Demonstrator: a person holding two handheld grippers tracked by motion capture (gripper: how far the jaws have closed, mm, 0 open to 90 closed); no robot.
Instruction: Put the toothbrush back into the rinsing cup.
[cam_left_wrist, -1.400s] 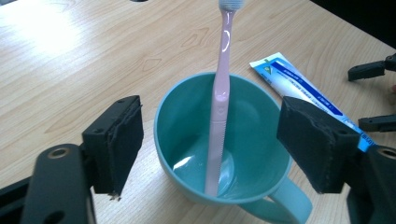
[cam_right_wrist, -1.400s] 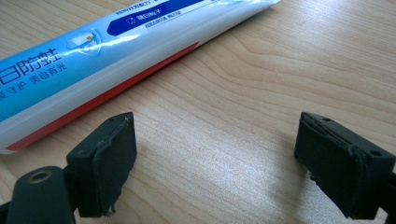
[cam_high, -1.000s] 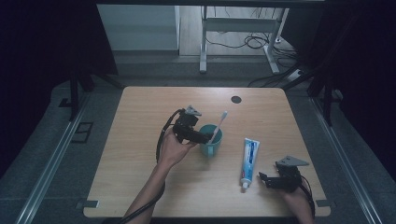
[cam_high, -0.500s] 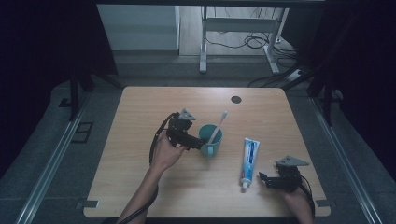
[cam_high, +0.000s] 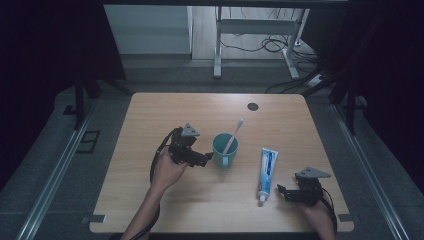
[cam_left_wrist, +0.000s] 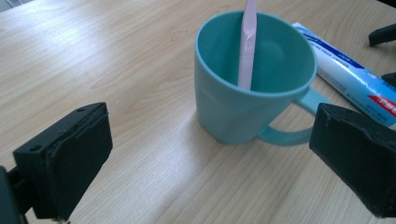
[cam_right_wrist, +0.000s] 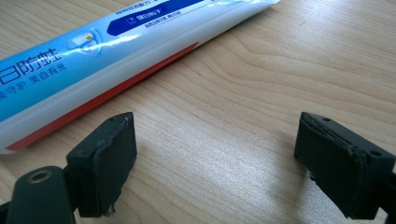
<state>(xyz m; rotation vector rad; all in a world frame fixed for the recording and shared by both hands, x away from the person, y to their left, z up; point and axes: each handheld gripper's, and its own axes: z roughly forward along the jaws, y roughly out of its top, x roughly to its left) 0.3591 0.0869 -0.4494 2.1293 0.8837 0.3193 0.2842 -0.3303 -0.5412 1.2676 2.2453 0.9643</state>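
Note:
A teal mug (cam_high: 223, 150) stands mid-table with a pink toothbrush (cam_high: 234, 134) leaning inside it, head up. My left gripper (cam_high: 206, 158) sits just left of the mug; its jaws have just been opening and stand wide with nothing between them. In the left gripper view the mug (cam_left_wrist: 243, 98) and toothbrush (cam_left_wrist: 247, 42) lie just ahead of the left gripper (cam_left_wrist: 210, 163). A blue-and-white toothpaste tube (cam_high: 267, 167) lies flat to the right of the mug. My right gripper (cam_high: 283, 192) rests open near the tube's cap end; the tube (cam_right_wrist: 93, 60) lies beyond the right gripper (cam_right_wrist: 224, 163).
The wooden table (cam_high: 150, 200) has a dark round cable hole (cam_high: 253, 106) at its back right. Grey floor, metal rails and a desk frame with cables surround it. Bare wood lies left of my left hand and along the back.
My left gripper has drawn back from the mug, leftward and toward the near edge. The toothbrush stays in the mug. The right gripper has not moved.

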